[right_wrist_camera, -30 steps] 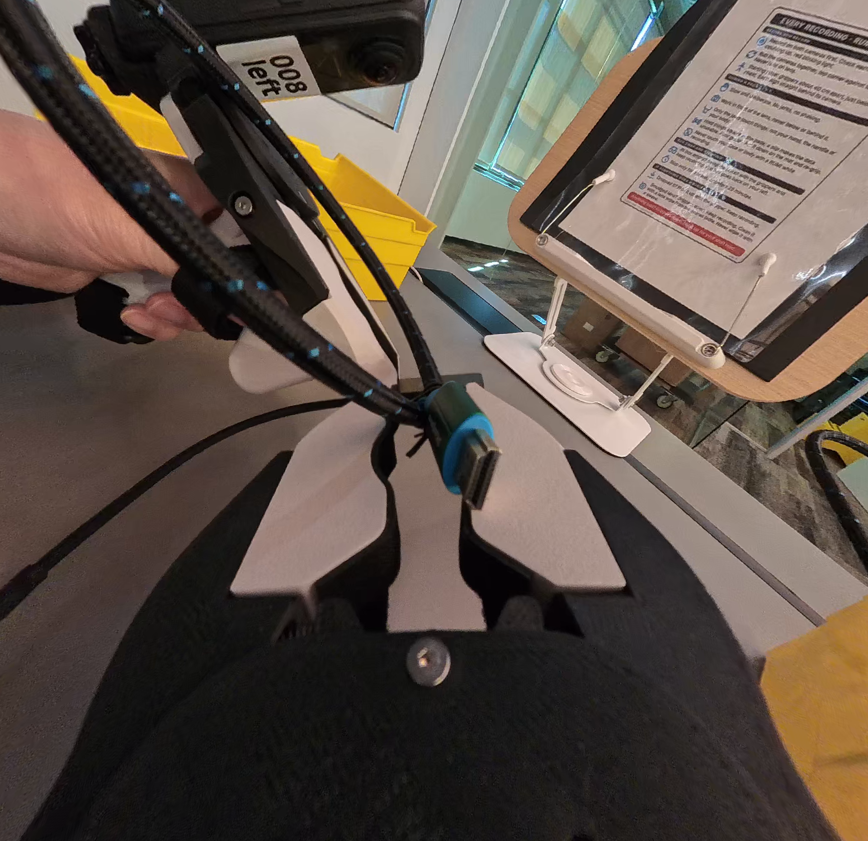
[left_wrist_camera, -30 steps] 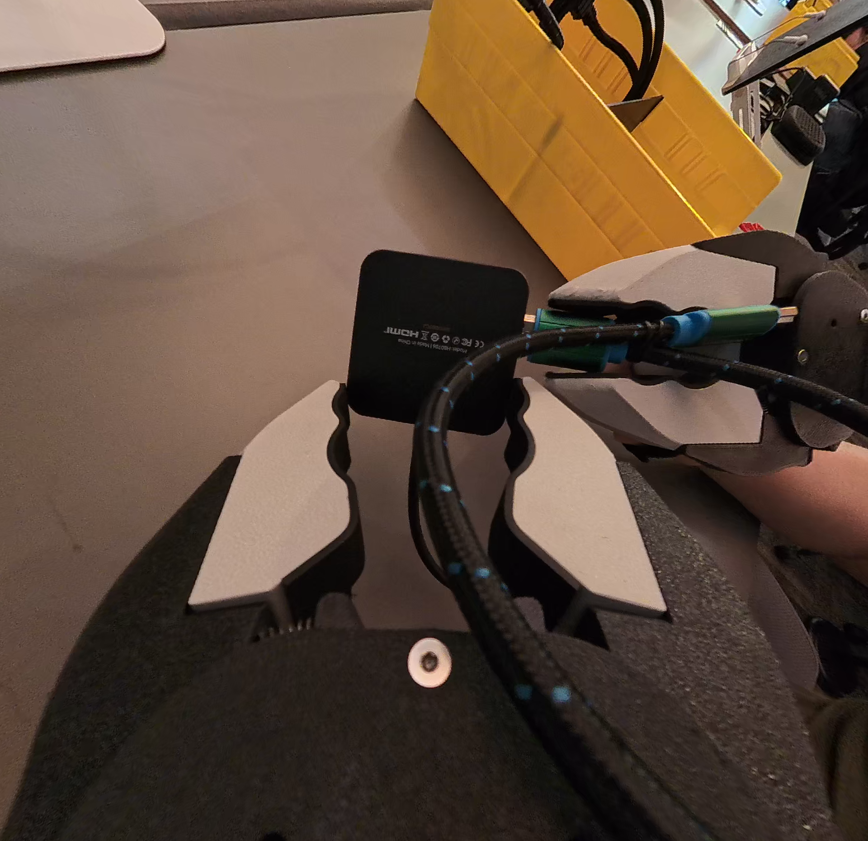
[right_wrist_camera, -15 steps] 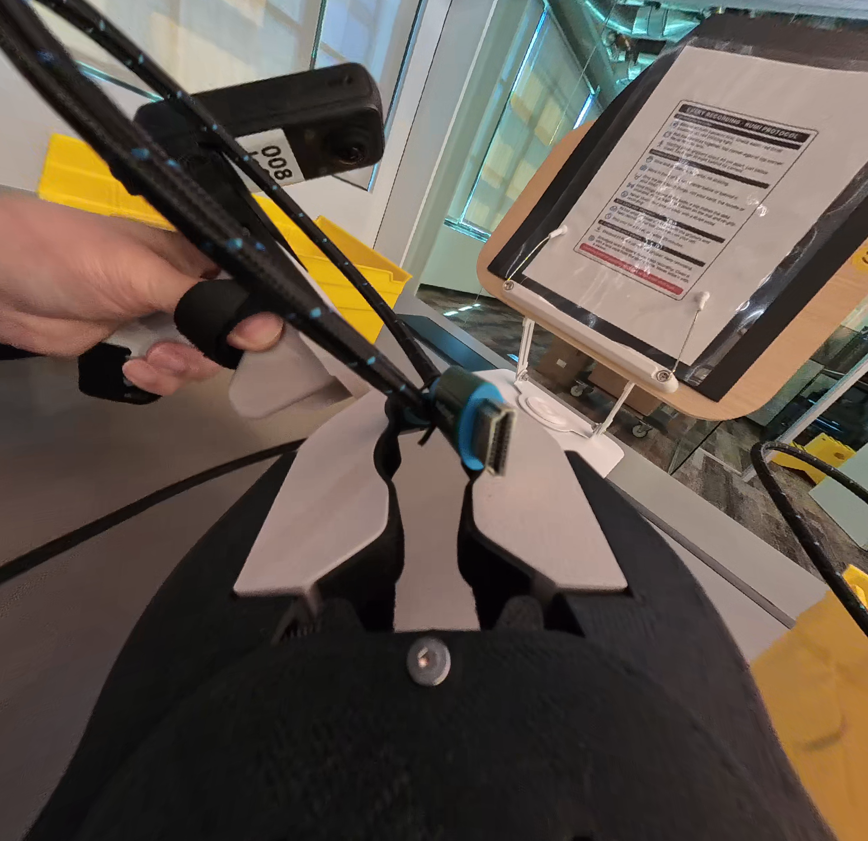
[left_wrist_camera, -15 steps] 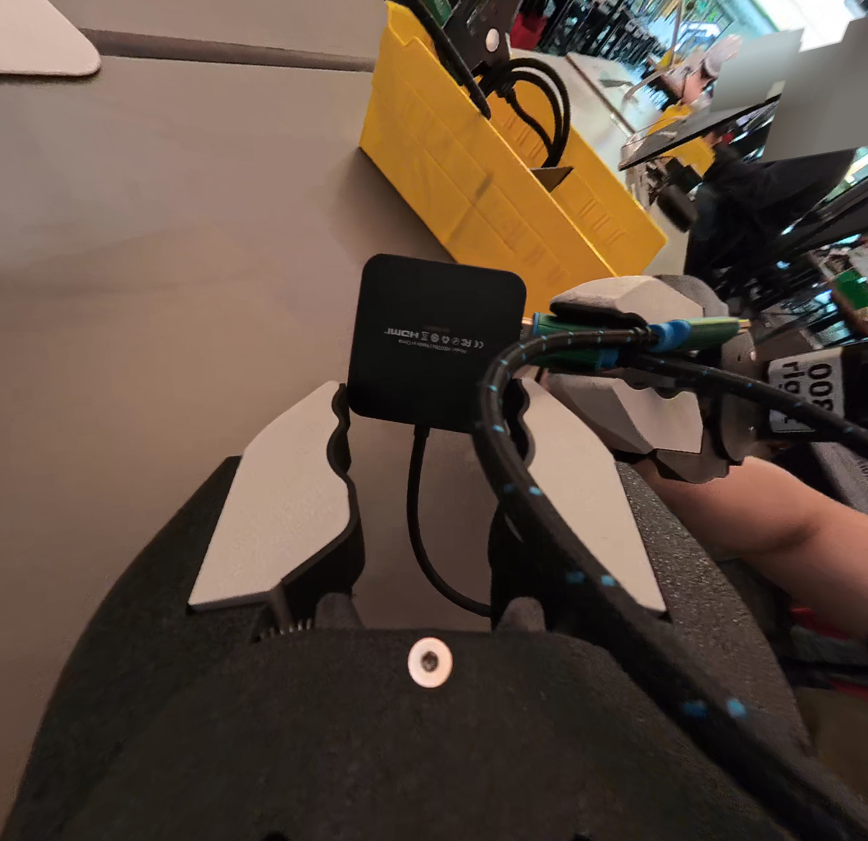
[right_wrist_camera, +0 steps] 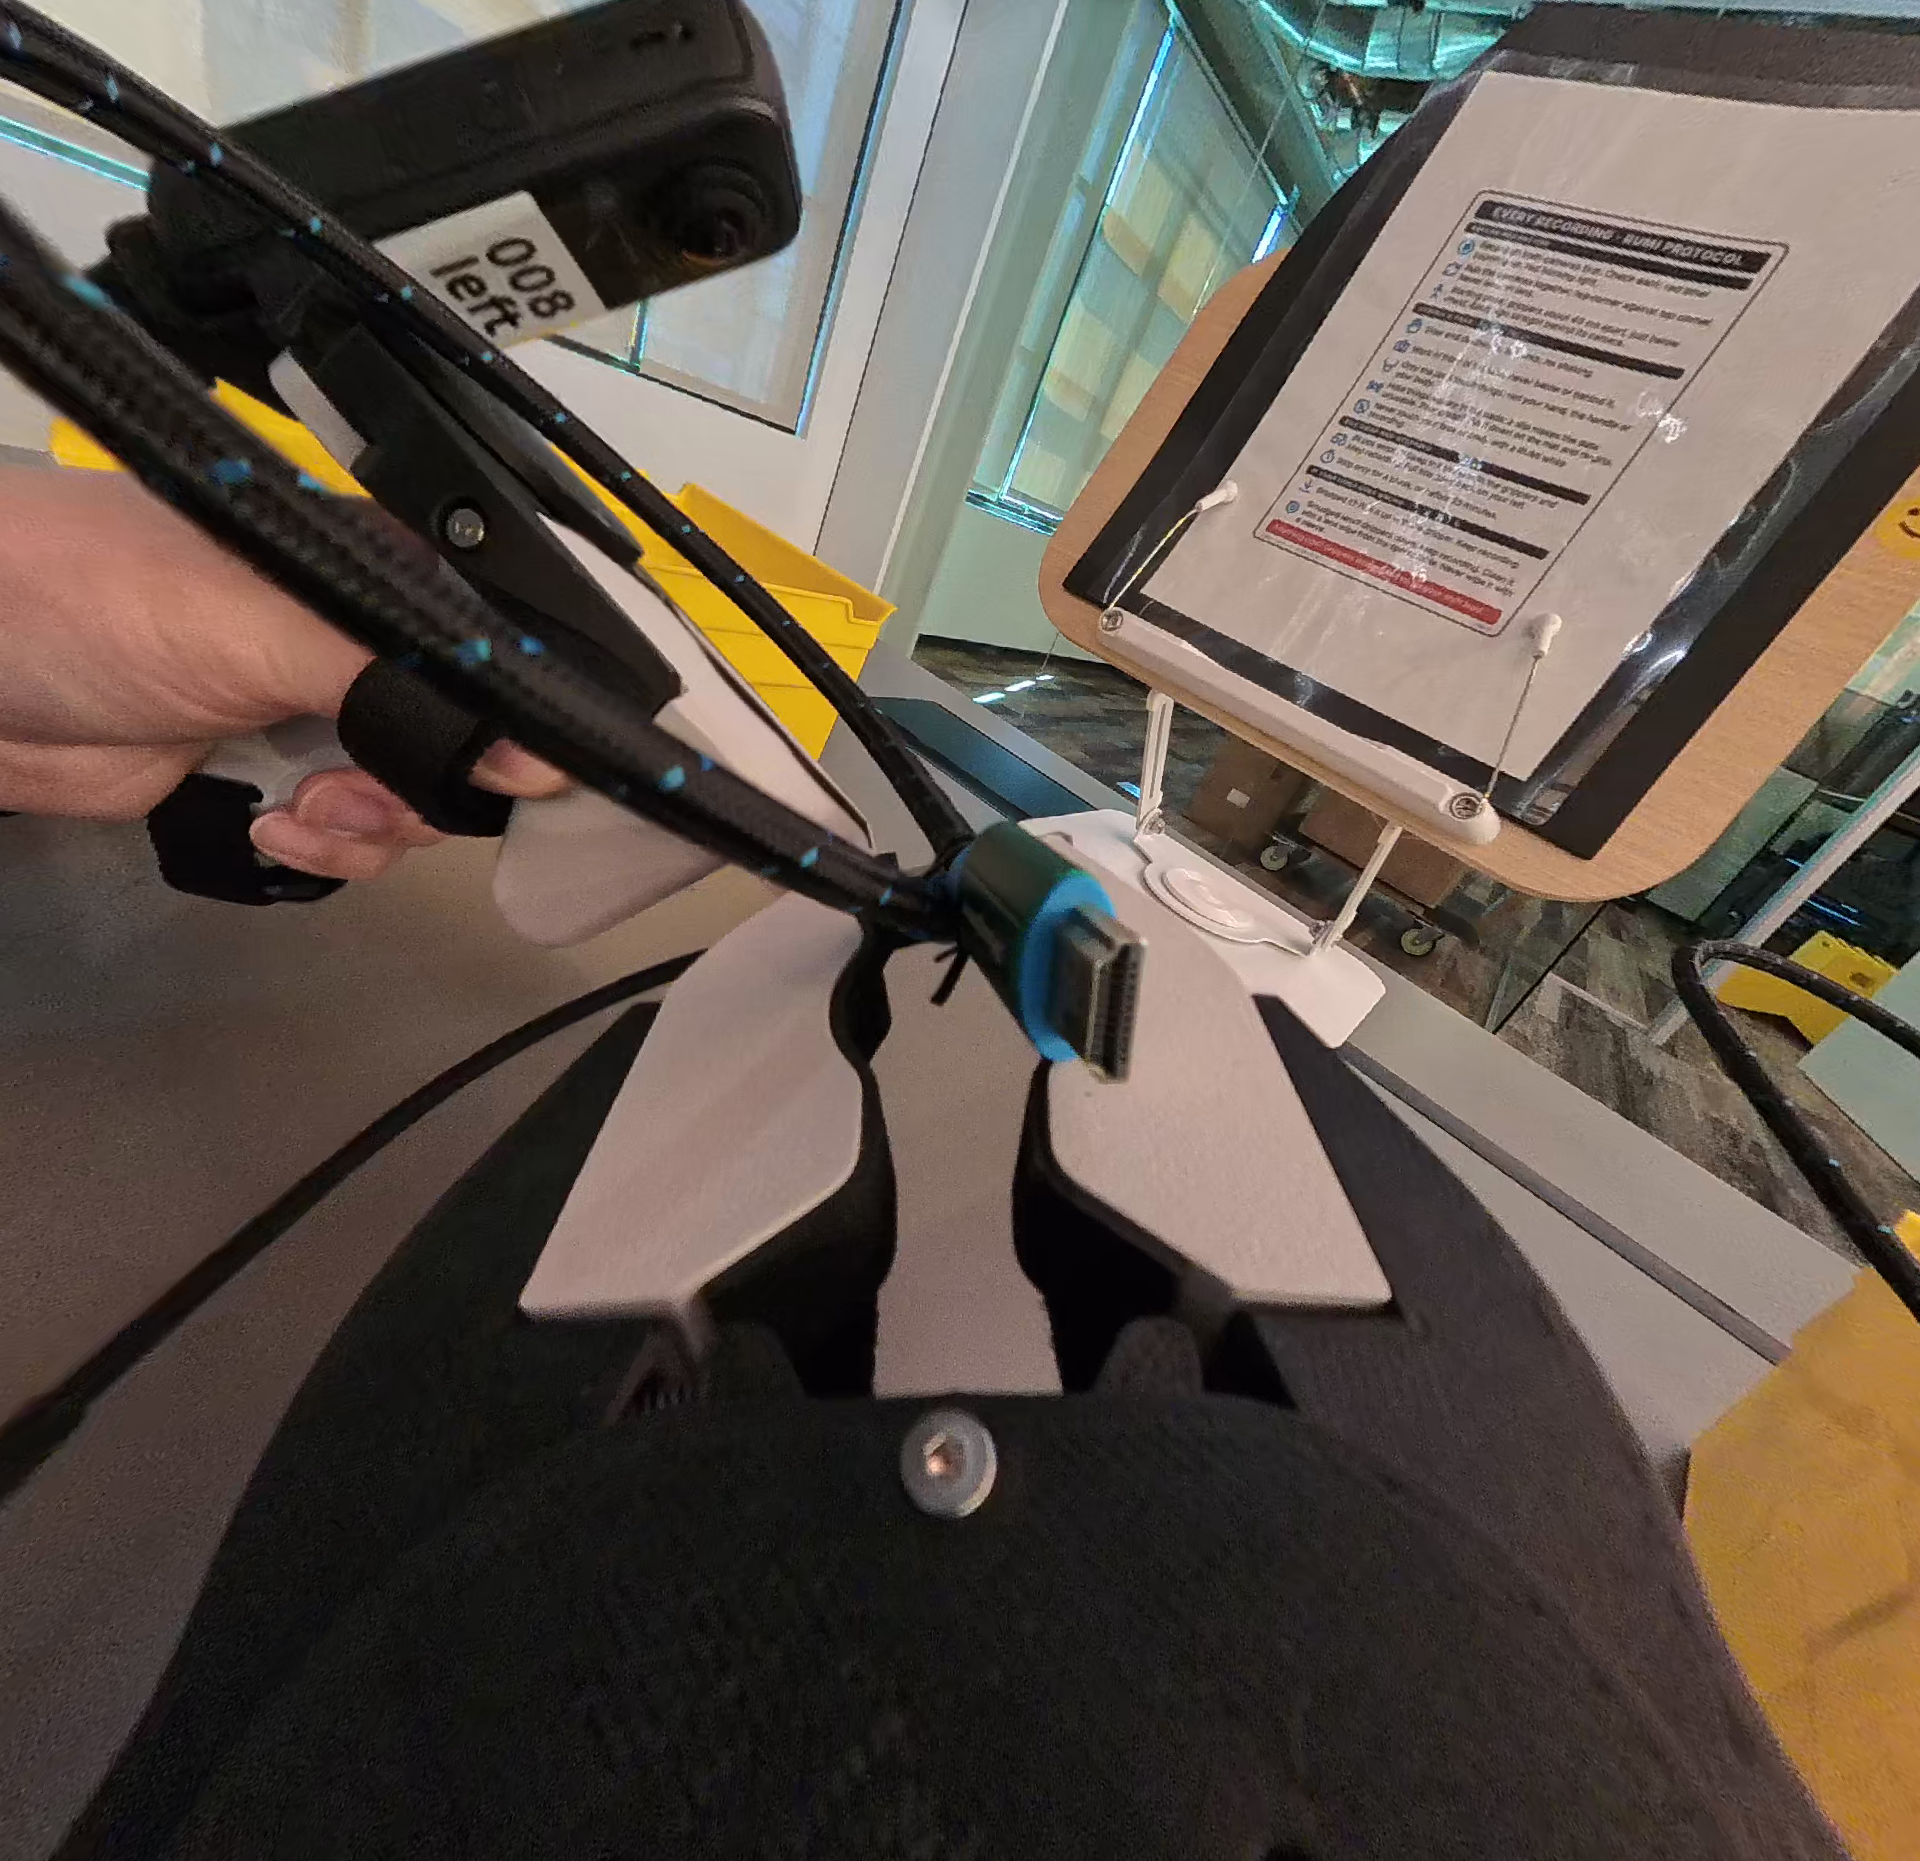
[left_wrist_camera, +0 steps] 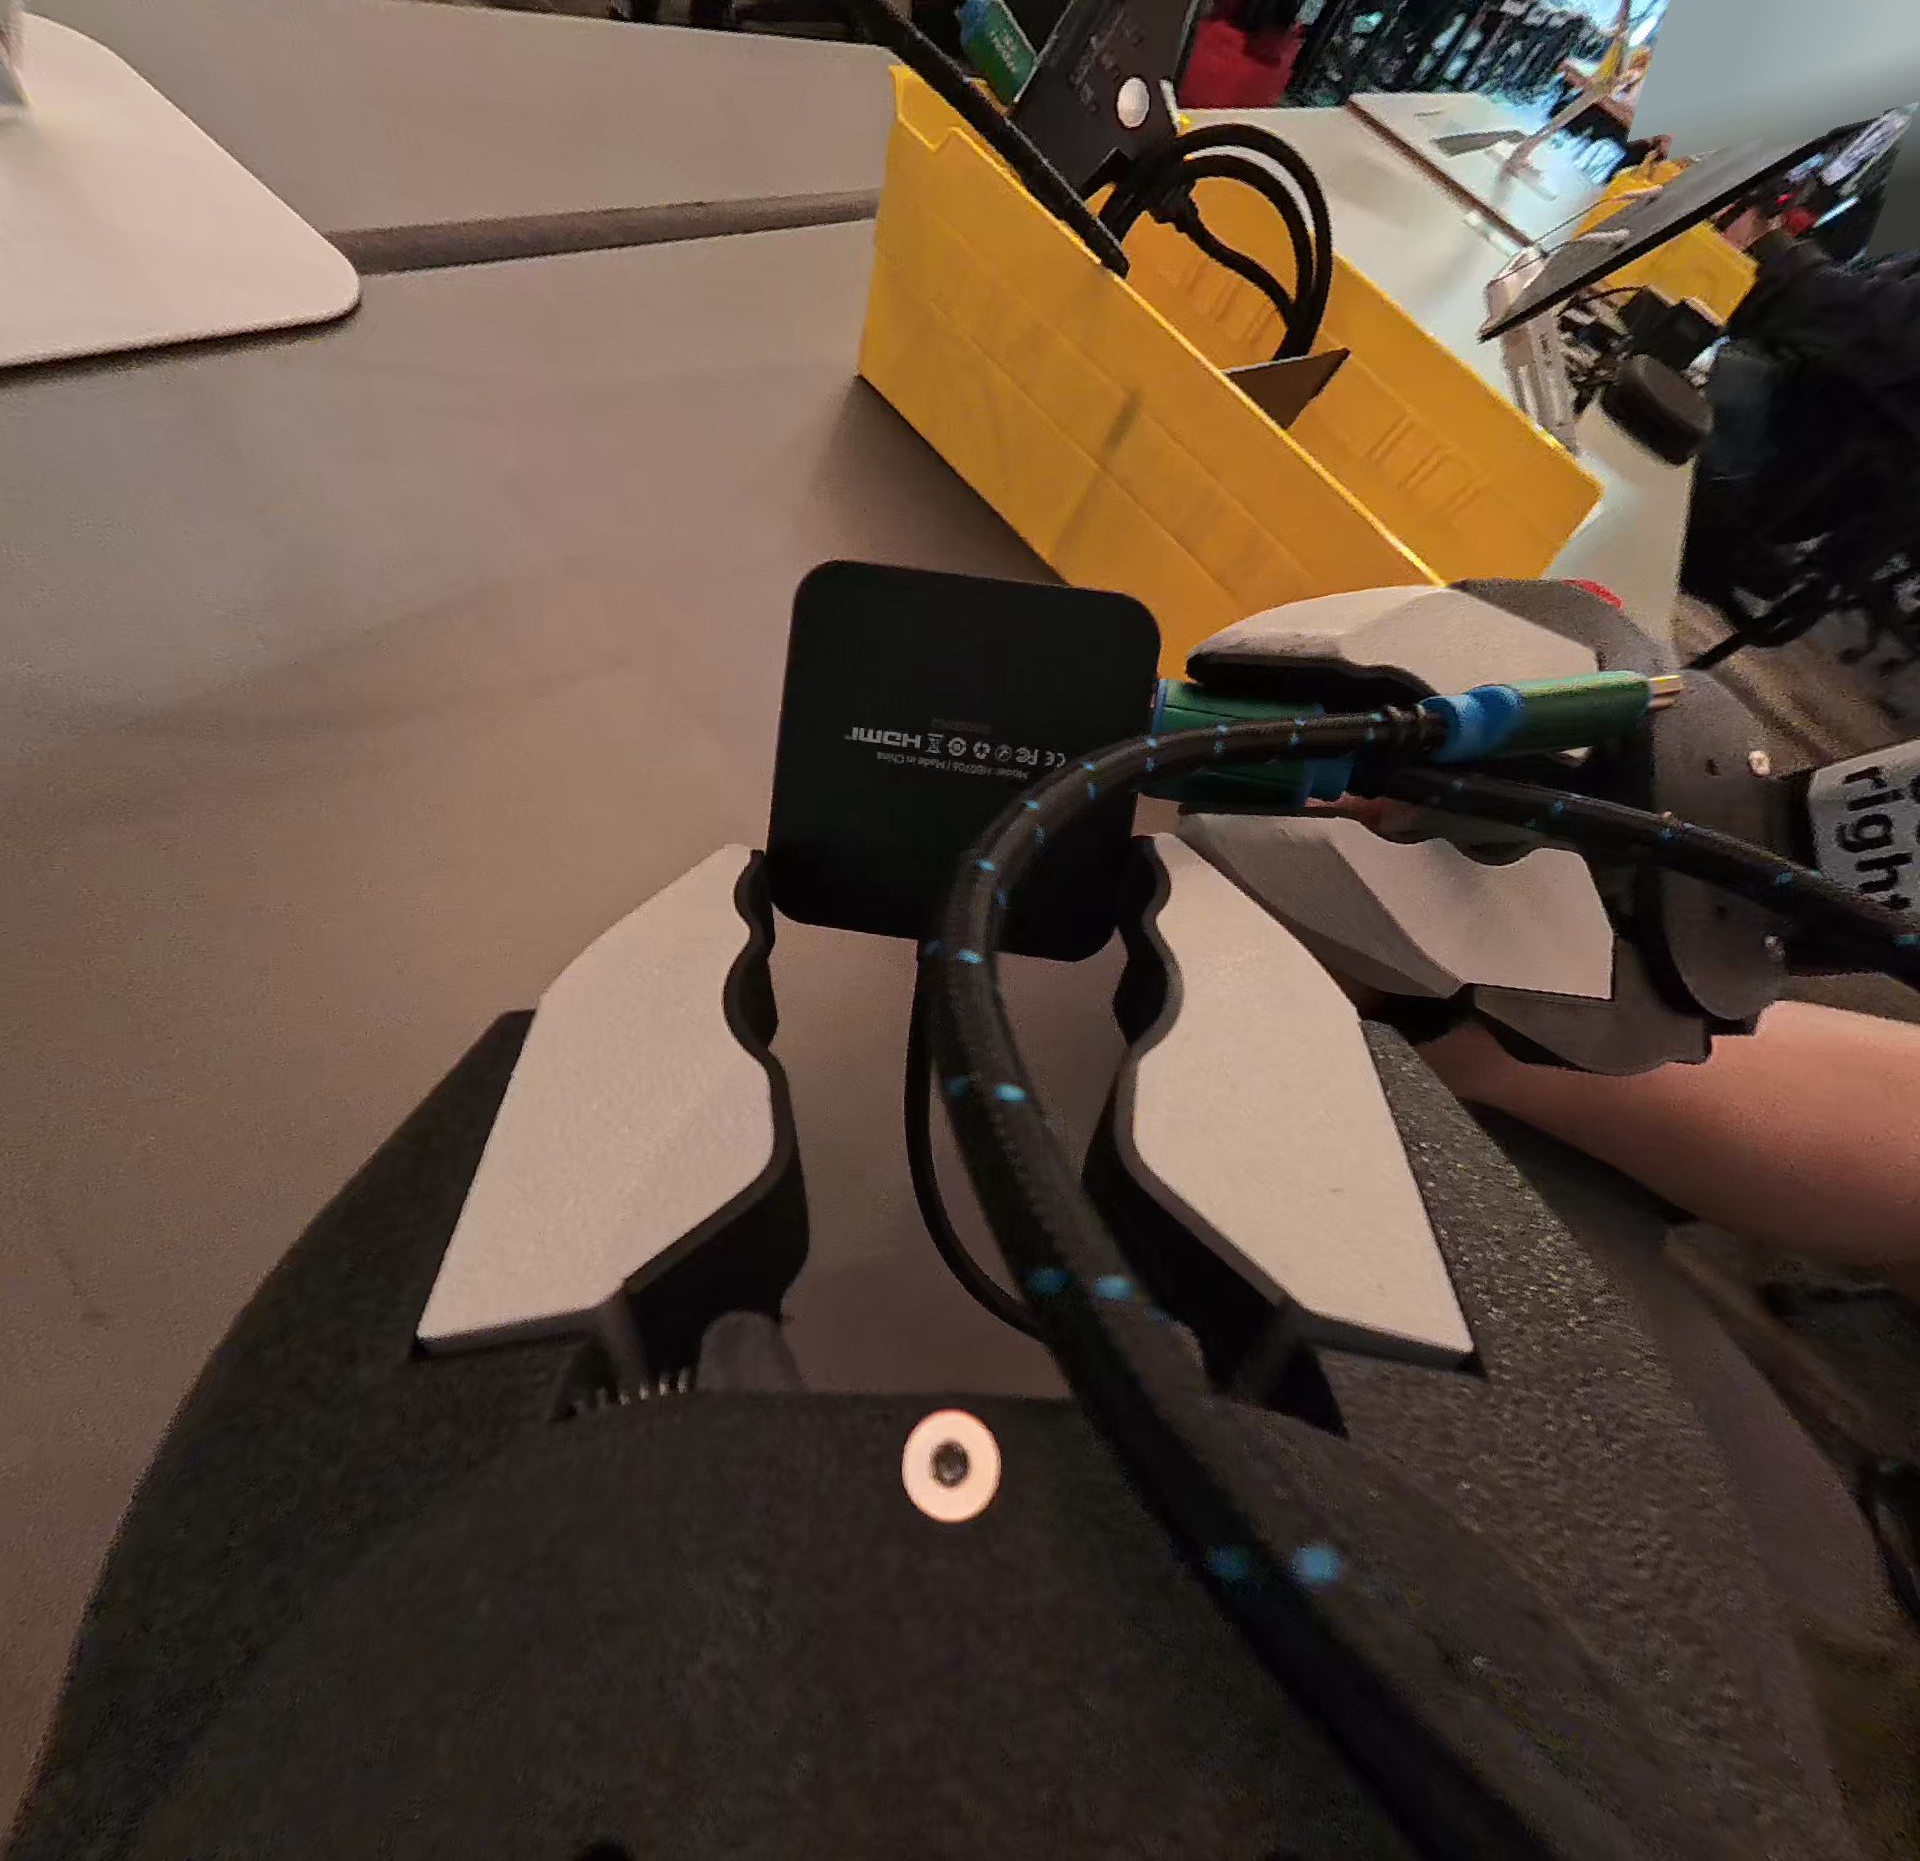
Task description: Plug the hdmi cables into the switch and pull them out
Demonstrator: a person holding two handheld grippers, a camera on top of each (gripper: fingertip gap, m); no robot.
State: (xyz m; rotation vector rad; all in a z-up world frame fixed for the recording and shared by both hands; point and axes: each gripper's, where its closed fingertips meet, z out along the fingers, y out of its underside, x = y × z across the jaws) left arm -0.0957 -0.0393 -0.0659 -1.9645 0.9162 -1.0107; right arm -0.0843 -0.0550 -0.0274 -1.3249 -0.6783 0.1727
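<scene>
Two tongs are at work, and each one holds something. My left gripper [left_wrist_camera: 948, 902] pinches the black switch [left_wrist_camera: 961, 746] by its near edge, with one finger on each side, and holds it above the grey table [left_wrist_camera: 416, 585]. My right gripper [left_wrist_camera: 1262, 762] comes from the right side and is pressed on a green HDMI plug [left_wrist_camera: 1210, 715] whose metal tip is just at the right edge of the switch. I cannot tell if the tip is already inside the port or only touching it.

A second plug [right_wrist_camera: 1049, 954], with a blue ring, lies free over the fingers of my right gripper and points away from the switch; nothing holds it. Its braided cable [left_wrist_camera: 997, 1084] makes a loop across the front of my left gripper and hides a part of the switch. A yellow bin [left_wrist_camera: 1143, 429] with more cables stands behind, well apart.

I judge the step in hand is to join the green plug and the port, or to separate them. To do it well, I must keep the left gripper firm and not moving, so the switch does not turn between the fingers. The plug must move straight along its own line, level with the port, without any tilt. I should push or pull slowly, because the grip on the switch is only on one edge. The loose loop can catch on my fingers, so I should keep it out of the way.
</scene>
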